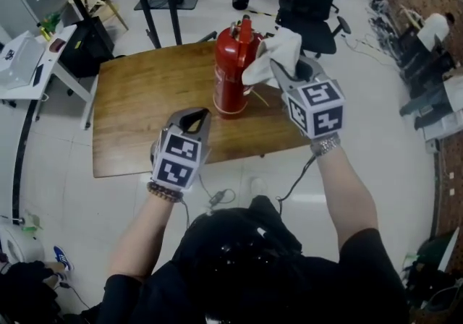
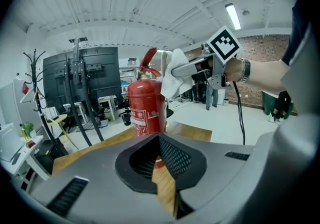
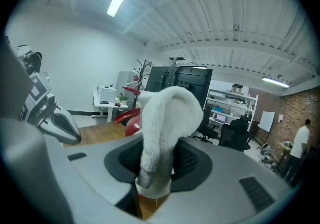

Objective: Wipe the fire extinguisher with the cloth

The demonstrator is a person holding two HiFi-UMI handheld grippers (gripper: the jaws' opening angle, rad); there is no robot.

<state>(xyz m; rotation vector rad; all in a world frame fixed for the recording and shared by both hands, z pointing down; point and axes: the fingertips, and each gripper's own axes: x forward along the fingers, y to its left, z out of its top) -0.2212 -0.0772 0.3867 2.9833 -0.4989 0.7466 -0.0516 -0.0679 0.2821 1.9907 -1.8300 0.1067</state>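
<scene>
Fire extinguisher (image 1: pixel 230 77), one, on one table (image 1: pixel 145 113); right tool (image 1: pixel 284 73) clamps one cloth (image 1: pixel 278 48).

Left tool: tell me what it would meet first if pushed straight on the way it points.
Probably the fire extinguisher, low on its red body, which stands right ahead of the shut left tool. Depth is unclear; the table might come first.

- Wooden counter (image 1: pixel 141 116): rectangular, brown grain, standing on a pale glossy floor (image 1: pixel 362 91).
- Red extinguisher (image 1: pixel 231 77): upright on the counter, base flat on the wood, right of the middle, about midway between the far and near edges and well apart from the left edge.
</scene>
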